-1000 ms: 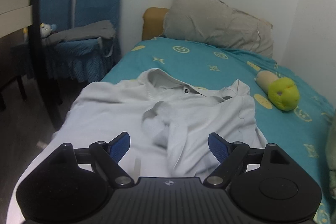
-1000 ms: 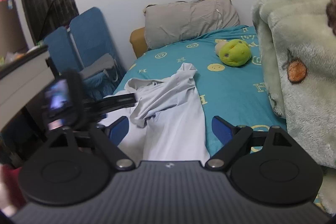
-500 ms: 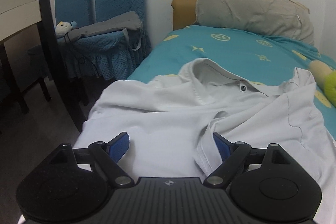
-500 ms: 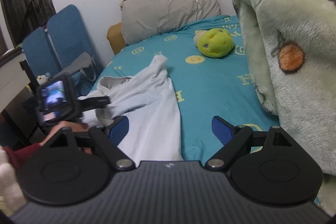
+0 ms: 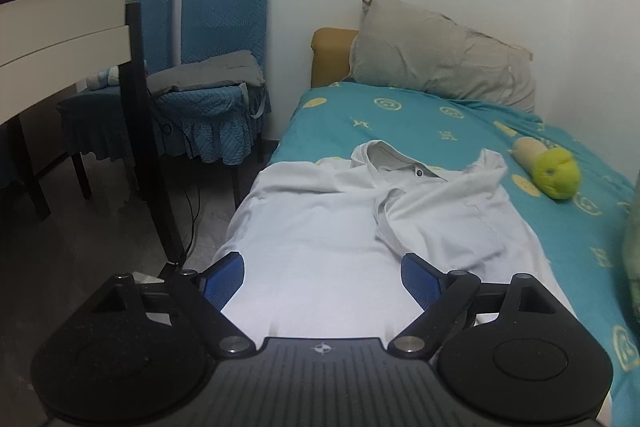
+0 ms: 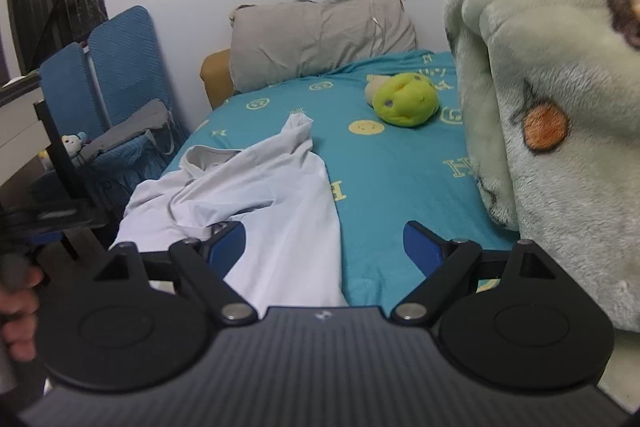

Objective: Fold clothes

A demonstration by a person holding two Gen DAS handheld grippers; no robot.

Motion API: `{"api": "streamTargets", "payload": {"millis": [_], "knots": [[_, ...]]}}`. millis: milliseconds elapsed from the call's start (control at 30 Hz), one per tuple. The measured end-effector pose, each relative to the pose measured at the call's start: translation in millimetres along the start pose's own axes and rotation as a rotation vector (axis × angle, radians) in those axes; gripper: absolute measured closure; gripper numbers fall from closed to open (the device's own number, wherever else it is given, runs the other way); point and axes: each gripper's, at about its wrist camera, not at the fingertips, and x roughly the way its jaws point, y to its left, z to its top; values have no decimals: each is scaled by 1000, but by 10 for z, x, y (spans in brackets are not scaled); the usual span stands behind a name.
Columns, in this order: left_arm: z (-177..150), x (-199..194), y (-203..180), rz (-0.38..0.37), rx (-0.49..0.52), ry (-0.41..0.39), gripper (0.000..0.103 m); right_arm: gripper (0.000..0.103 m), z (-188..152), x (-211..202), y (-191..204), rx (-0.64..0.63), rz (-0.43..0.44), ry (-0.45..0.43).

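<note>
A white collared shirt (image 5: 320,239) lies on the teal bed sheet (image 5: 420,115), collar toward the pillow, with its right half folded over the middle. My left gripper (image 5: 322,277) hangs open above the shirt's near hem, nothing between its blue pads. In the right wrist view the same shirt (image 6: 260,195) lies left of centre. The right gripper (image 6: 324,247) stands open over the shirt's right edge and the bare sheet (image 6: 400,167), holding nothing.
A grey pillow (image 5: 440,55) and a green plush toy (image 5: 556,177) lie farther up the bed. A fluffy green blanket (image 6: 560,107) is piled on the right. Blue chairs (image 5: 216,27) and a table (image 5: 60,27) stand left of the bed. A hand (image 6: 16,307) shows at the left edge.
The left gripper swung in over the shirt toward the collar, then pulled back and up, so the whole shirt and floor show again. The right gripper's view tilted only a little.
</note>
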Motion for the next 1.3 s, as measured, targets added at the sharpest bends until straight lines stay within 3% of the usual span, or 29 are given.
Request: {"api": "streamTargets", "payload": {"millis": [233, 467, 600, 733, 967, 1167, 1300], "knots": [[-319, -750, 184, -17, -8, -62, 14, 16, -147, -237, 228, -84, 8, -1], [-416, -996, 284, -51, -33, -91, 13, 16, -282, -450, 438, -159, 15, -7], [-427, -963, 334, -96, -71, -51, 13, 16, -298, -496, 472, -139, 23, -7], [-421, -677, 660, -133, -277, 51, 12, 16, -332, -450, 510, -142, 35, 12], [-494, 212, 1578, -130, -770, 204, 13, 16, -346, -258, 548, -128, 52, 34], [-642, 981, 2159, -89, -1009, 228, 14, 16, -362, -6, 503, -85, 48, 60], [-808, 1630, 2306, -126, -1109, 325, 14, 16, -384, 165, 477, -67, 39, 71]]}}
